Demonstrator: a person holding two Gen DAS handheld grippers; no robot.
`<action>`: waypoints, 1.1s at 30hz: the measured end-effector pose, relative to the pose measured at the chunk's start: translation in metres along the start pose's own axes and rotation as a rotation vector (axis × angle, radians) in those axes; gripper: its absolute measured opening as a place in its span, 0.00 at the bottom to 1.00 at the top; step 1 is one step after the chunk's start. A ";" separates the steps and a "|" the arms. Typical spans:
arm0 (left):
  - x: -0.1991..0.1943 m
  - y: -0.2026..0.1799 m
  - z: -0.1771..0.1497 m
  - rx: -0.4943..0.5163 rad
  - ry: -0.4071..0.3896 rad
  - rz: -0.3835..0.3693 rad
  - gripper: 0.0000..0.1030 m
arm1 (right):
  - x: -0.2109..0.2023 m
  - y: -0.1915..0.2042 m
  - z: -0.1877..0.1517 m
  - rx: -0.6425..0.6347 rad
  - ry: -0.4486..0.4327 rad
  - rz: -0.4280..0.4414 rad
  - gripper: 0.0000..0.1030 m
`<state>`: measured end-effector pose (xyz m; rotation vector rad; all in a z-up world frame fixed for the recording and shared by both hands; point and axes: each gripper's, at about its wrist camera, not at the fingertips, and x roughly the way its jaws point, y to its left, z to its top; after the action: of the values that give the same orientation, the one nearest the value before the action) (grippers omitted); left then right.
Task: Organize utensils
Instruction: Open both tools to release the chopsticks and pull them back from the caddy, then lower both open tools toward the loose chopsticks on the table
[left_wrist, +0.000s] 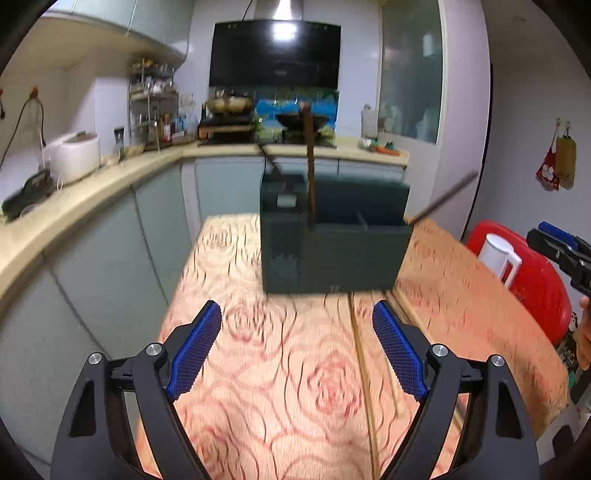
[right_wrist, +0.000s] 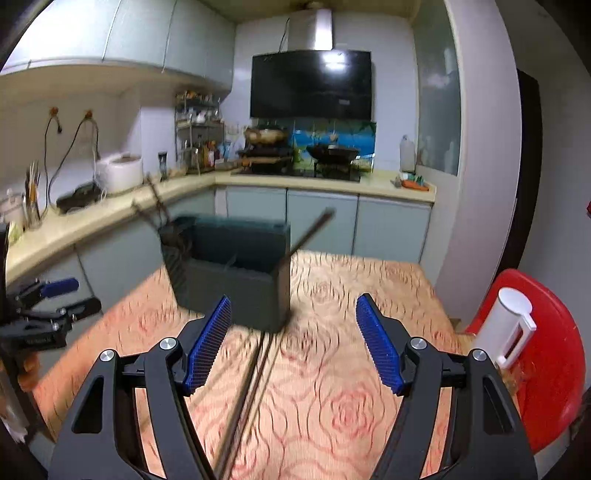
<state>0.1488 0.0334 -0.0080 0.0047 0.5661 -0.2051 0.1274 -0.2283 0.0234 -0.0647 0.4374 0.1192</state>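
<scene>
Standing rectangular dark utensil holder (left_wrist: 332, 243)

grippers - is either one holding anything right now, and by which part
Nothing is held. The left gripper and right gripper both stand open over the table; the chopsticks lie loose on the cloth, ungripped.

- Tablecloth (left_wrist: 280, 369): orange-peach, with red rose swirls.
- Box (left_wrist: 332, 254): dark grey-green.
- Pads (left_wrist: 195, 350): blue, finely ribbed, on black arms.
- Stool (right_wrist: 546, 354): red.
- Jug (right_wrist: 506, 325): white.
- Cabinets (right_wrist: 321, 218): pale grey-green.
- Counter (left_wrist: 110, 181): cream.
- Hood (right_wrist: 310, 85): glossy black.
</scene>
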 end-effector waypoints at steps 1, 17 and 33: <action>0.001 0.001 -0.007 -0.002 0.010 0.003 0.79 | -0.001 0.001 -0.007 -0.008 0.006 -0.005 0.66; 0.021 -0.036 -0.092 0.136 0.173 -0.088 0.79 | 0.025 -0.005 -0.085 0.055 0.166 -0.032 0.66; 0.038 -0.042 -0.111 0.177 0.260 -0.050 0.76 | 0.047 -0.002 -0.097 0.050 0.250 -0.018 0.66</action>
<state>0.1126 -0.0083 -0.1194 0.1913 0.8061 -0.3056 0.1290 -0.2339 -0.0842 -0.0344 0.6893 0.0822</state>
